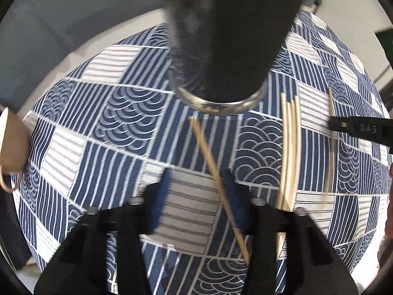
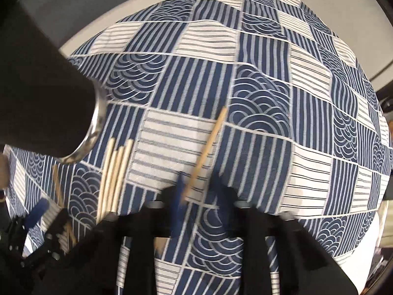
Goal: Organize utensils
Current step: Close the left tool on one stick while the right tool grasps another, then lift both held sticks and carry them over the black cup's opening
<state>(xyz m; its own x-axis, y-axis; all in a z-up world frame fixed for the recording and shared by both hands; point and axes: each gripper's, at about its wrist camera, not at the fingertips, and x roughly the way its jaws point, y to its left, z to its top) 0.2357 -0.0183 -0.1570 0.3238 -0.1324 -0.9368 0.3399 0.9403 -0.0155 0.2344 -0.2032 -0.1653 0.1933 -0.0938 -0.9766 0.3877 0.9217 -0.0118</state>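
Chopsticks lie scattered on a blue-and-white patterned cloth (image 1: 115, 113) that covers the tabletop. A bundle of four pale chopsticks (image 1: 289, 147) rests side by side, touching one another, to the right of a tall black cup (image 1: 221, 36) with a shiny metal rim, which stands upright on the cloth. From the right wrist camera the same bundle (image 2: 115, 174) sits just right of the cup (image 2: 44, 93).

One single chopstick (image 1: 216, 174) runs diagonally between the blue-padded fingers of the left tongs (image 1: 196, 191). Those tongs are spread, and the stick lies close against the right-hand pad; whether it touches it I cannot tell through the blur. Its far tip points toward the base of the cup and stops just short of it.

Another single chopstick (image 2: 208, 147) slants up from the right tongs (image 2: 199, 186), its near end between the two blue pads. The pads look spread apart, yet the blur keeps me from saying whether they pinch the stick. In the left wrist view this stick (image 1: 330, 142) appears at the right, crossed by a black finger of the right tongs (image 1: 358, 129).

A tan mug (image 1: 12, 145) with a handle sits at the left edge of the cloth, well apart from the chopsticks.
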